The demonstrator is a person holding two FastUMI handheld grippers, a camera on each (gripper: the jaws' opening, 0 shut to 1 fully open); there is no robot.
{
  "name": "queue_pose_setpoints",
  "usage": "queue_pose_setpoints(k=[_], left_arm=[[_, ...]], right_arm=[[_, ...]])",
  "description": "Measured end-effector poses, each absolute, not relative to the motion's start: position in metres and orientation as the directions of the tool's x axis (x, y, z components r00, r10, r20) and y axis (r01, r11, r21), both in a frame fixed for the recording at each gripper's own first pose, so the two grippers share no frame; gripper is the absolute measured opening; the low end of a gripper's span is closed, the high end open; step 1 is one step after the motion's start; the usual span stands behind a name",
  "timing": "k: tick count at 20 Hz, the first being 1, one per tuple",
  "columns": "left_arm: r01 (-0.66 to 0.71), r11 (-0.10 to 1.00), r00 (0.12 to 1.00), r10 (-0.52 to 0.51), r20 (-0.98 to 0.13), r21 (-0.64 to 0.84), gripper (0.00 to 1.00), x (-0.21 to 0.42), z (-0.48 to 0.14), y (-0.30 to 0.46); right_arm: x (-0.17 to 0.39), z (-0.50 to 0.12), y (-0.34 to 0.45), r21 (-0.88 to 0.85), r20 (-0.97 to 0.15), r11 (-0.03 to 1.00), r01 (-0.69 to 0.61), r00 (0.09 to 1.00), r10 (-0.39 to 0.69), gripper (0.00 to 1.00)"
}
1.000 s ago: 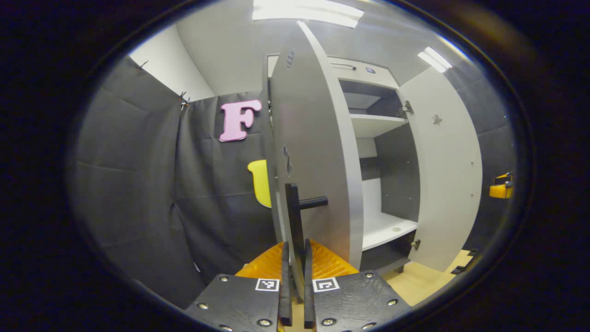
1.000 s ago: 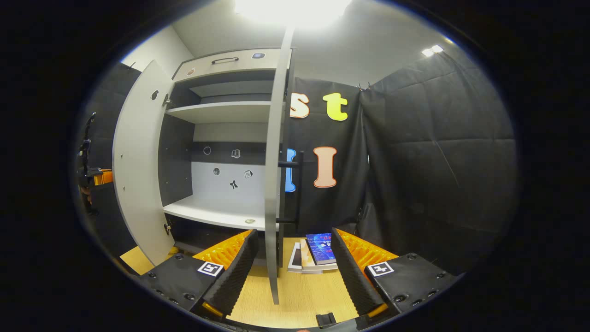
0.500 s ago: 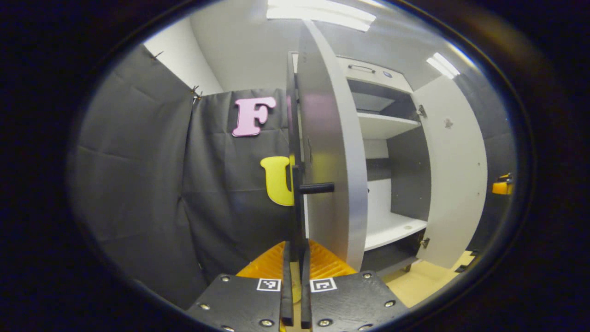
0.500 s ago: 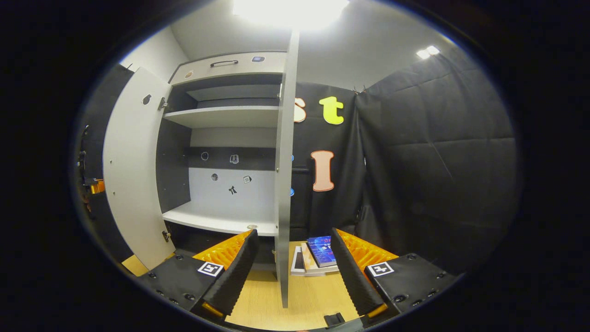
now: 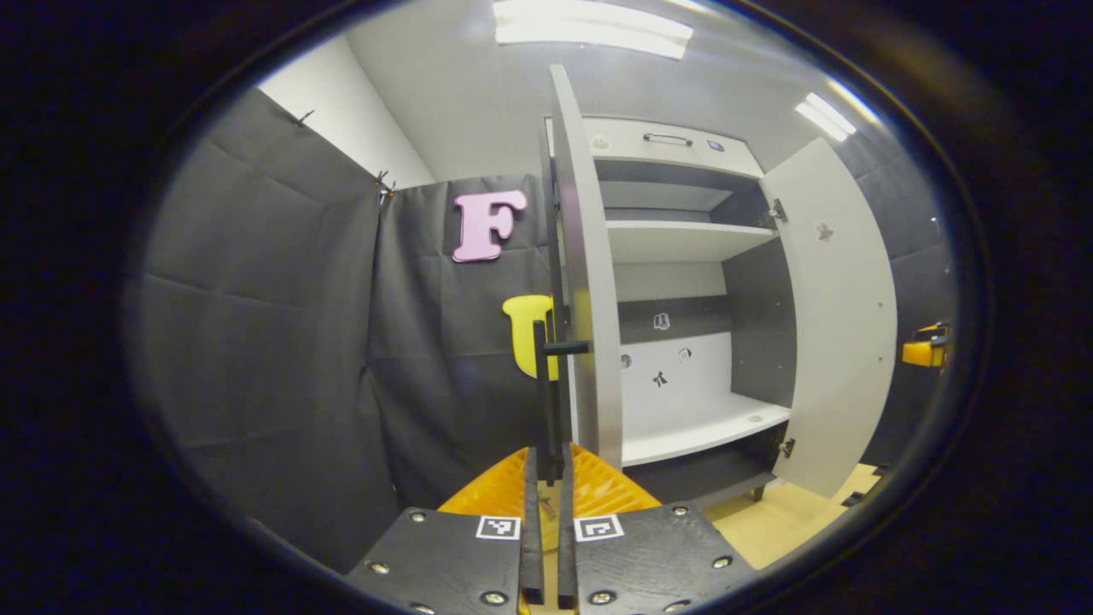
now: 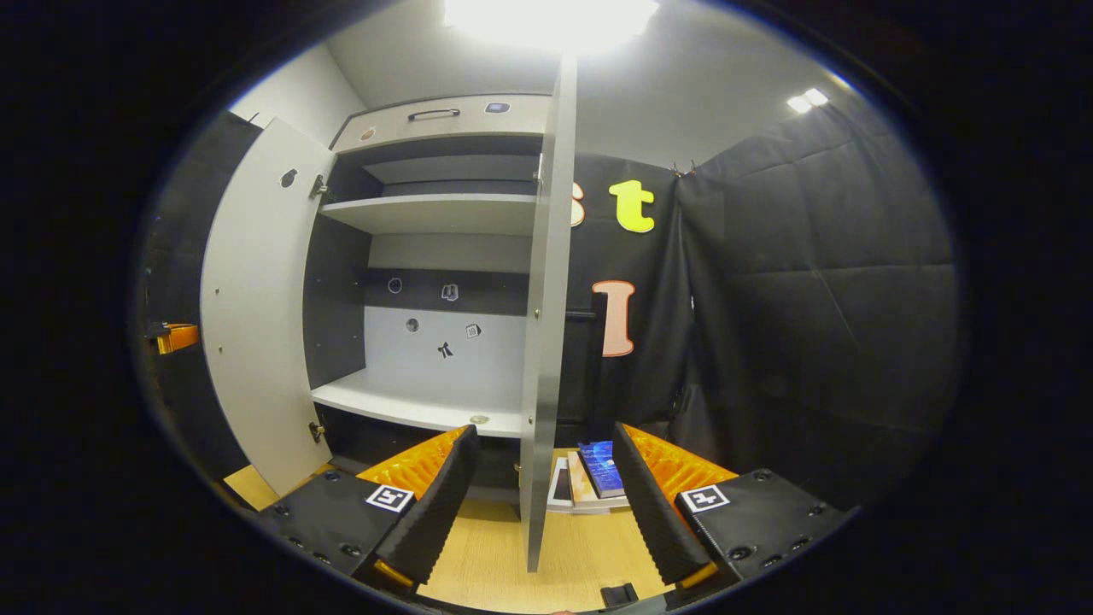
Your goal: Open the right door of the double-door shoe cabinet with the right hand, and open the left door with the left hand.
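Observation:
The shoe cabinet (image 5: 683,239) stands with both doors swung out. In the left gripper view, the left door (image 5: 585,256) is seen almost edge-on. My left gripper (image 5: 546,463) is shut on its black bar handle (image 5: 546,393). The right door (image 5: 841,316) hangs wide at the right. In the right gripper view, the right door (image 6: 546,299) stands edge-on and runs down between the spread fingers of my right gripper (image 6: 544,431), which is open and not pressing on it. Its black handle (image 6: 596,359) lies behind the edge. The left door (image 6: 256,307) stands open at the left.
White shelves (image 6: 427,213) and a lower shelf (image 6: 418,401) inside hold nothing big. A stack of books (image 6: 593,474) lies on the wooden floor (image 6: 478,547) to the right of the cabinet. Black cloth walls (image 6: 811,299) close in both sides.
The left door has swung further out with my left gripper on its handle, so the cabinet's inside now shows. The right door has drifted slightly wider; my right gripper stays open.

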State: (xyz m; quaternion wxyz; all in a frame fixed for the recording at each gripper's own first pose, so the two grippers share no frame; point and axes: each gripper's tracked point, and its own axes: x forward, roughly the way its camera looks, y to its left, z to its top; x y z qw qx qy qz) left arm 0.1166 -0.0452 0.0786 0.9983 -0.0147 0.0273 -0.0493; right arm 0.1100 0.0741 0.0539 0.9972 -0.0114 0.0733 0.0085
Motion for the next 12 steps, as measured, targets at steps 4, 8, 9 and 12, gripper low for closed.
queue_pose_setpoints(k=[4, 8, 9, 12], left_arm=[[0.065, 0.998, 0.997, -0.064, -0.042, 0.005, 0.09, 0.079, 0.091, -0.07], [0.065, 0.998, 0.998, -0.064, -0.023, 0.024, 0.09, 0.055, 0.09, -0.113], [0.068, 0.997, 0.997, -0.068, -0.024, 0.021, 0.09, 0.052, 0.086, -0.123], [0.093, 0.995, 0.995, -0.092, -0.043, 0.028, 0.08, 0.045, 0.073, -0.154]], right_arm=[[0.102, 0.053, 0.066, -0.012, -0.134, 1.0, -0.022, 0.991, 0.021, 0.96], [0.087, 0.048, 0.061, -0.01, -0.126, 1.0, -0.01, 0.992, 0.008, 0.96], [0.084, 0.048, 0.062, -0.01, -0.12, 1.0, -0.007, 0.993, 0.005, 0.96], [0.072, 0.043, 0.068, -0.002, -0.109, 1.0, -0.018, 0.994, 0.018, 0.97]])
